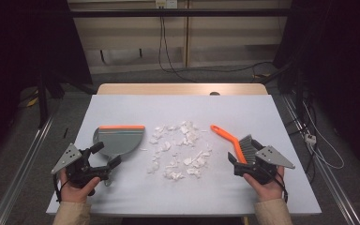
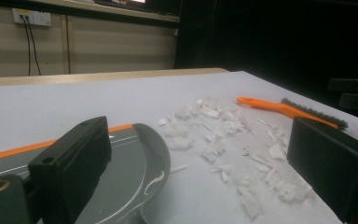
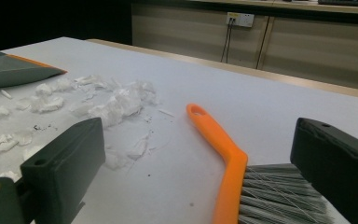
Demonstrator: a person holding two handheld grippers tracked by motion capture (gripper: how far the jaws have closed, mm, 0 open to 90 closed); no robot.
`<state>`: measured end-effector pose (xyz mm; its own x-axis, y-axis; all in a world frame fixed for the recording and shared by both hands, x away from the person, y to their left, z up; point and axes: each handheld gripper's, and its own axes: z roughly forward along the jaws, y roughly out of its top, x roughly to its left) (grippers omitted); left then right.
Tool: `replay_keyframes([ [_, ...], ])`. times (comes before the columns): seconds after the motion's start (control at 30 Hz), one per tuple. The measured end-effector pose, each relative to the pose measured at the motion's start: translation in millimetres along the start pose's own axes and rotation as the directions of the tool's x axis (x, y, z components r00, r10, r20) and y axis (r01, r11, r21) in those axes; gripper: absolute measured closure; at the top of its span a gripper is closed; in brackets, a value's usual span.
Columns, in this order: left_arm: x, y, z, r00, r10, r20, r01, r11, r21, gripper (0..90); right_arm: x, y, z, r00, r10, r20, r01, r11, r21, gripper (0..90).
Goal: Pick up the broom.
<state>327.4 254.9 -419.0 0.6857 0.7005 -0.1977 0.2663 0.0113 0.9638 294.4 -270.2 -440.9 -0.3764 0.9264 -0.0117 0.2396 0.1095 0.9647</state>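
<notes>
Your right gripper (image 3: 191, 186) has its jaws wide, the brush (image 3: 233, 172) lying between them, unpinched. Your left gripper (image 2: 191, 177) is wide too, one jaw over the dustpan (image 2: 135, 172), left of the paper scraps (image 1: 178, 152). The high view alone shows both hands.

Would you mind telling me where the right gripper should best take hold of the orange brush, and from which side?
Probably the orange handle of the brush, just above the bristles. It lies flat, its narrow stem pointing away from the open right gripper, which could come from above with a jaw on either side. The bristles look too soft to hold firmly.
</notes>
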Motion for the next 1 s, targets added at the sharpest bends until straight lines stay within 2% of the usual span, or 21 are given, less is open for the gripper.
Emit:
replay_keyframes([
  [0.13, -0.3, -0.3, 0.5, 1.0, 0.007, 0.0, -0.007, 1.0, 0.002, 5.7, -1.8, 1.1, -0.3, 1.0, -0.005, 0.004, 0.005, 1.0, 0.0, 3.1],
  [0.27, -0.9, -0.3, 1.6, 0.9999, 0.013, 0.008, -0.013, 0.9999, -0.002, 5.7, -3.3, 3.9, 1.2, 0.9998, 0.021, 0.006, -0.021, 1.0, -0.011, 2.5],
  [0.5, -0.2, 0.4, 0.6, 1.0, 0.007, 0.003, -0.007, 0.9998, -0.02, 5.7, -6.9, 10.1, 5.8, 0.9999, 0.01, 0.01, -0.01, 1.0, 0.004, 2.6],
  [0.57, -1.7, 1.1, 1.4, 0.9995, 0.027, 0.017, -0.027, 0.9995, -0.017, 5.5, -11.0, 12.0, 10.4, 0.9996, 0.021, 0.019, -0.021, 0.999, 0.025, 2.8],
  [0.7, -2.0, 2.6, 1.5, 0.9994, 0.029, 0.021, -0.028, 0.9993, -0.026, 5.5, -15.5, 16.2, 21.0, 0.9994, 0.032, 0.011, -0.032, 0.996, 0.078, 4.1],
  [0.8, -0.7, 2.6, 1.7, 0.9998, 0.007, 0.017, -0.006, 0.9995, -0.029, 5.3, -16.9, 19.0, 30.3, 0.9994, 0.035, -0.005, -0.035, 0.993, 0.112, 4.4],
  [0.9, -0.7, 2.5, 2.1, 0.9999, 0.006, 0.011, -0.005, 0.9996, -0.029, 5.3, -16.6, 21.0, 36.1, 0.9995, 0.031, -0.008, -0.03, 0.99, 0.135, 5.8],
  [0.93, -0.4, 2.6, 2.2, 0.9999, 0.007, 0.009, -0.007, 0.9995, -0.03, 5.3, -16.0, 23.4, 41.6, 0.9989, 0.037, -0.028, -0.033, 0.988, 0.151, 6.5],
  [1.0, -0.3, 2.6, 2.3, 0.9999, 0.007, 0.01, -0.006, 0.9996, -0.029, 5.3, -16.2, 25.9, 46.9, 0.9981, 0.046, -0.04, -0.039, 0.985, 0.171, 6.9],
])
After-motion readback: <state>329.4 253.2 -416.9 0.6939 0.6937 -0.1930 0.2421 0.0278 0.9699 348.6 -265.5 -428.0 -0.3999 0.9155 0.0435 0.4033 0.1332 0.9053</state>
